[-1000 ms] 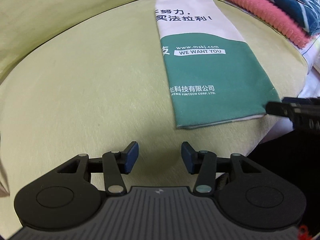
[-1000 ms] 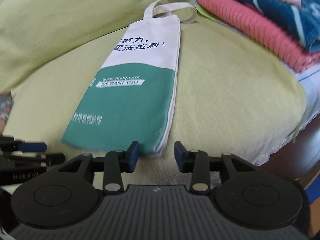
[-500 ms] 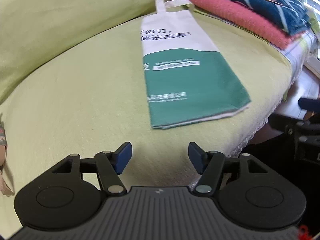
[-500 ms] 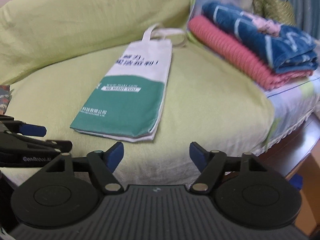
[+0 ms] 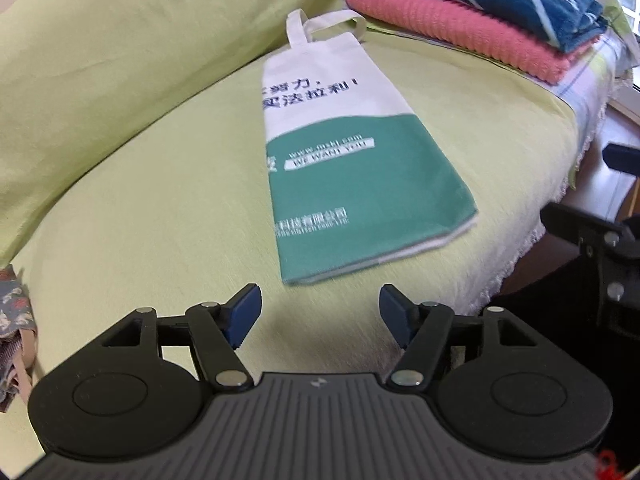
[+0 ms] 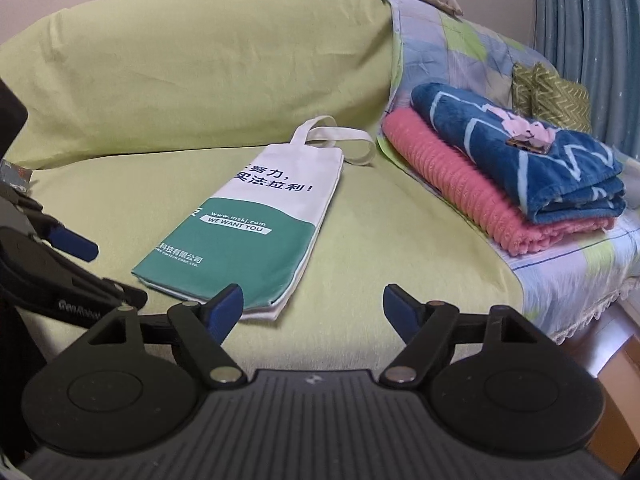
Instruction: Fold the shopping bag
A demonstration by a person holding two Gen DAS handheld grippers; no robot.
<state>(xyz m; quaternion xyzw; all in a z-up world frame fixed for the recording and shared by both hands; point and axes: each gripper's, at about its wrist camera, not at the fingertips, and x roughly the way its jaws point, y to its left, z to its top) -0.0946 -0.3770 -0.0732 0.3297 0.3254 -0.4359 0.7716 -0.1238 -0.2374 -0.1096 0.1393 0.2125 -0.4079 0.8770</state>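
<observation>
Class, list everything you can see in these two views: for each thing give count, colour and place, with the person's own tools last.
tote bag: one, white over green, folded flat on the sofa seat, handles toward the backrest
sofa cover: one, yellow-green, over seat and backrest
pink blanket: one, folded, right of the bag
blue blanket: one, folded, on the pink one
patchwork cover: one, under the blankets
left gripper: one, black with blue pads, empty, short of the bag
right gripper: one, same colours, jaws opening, empty

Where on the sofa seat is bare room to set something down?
Bare seat lies left of the shopping bag, toward the backrest, and between the bag and the towel stack. The right end by that stack is crowded.
</observation>
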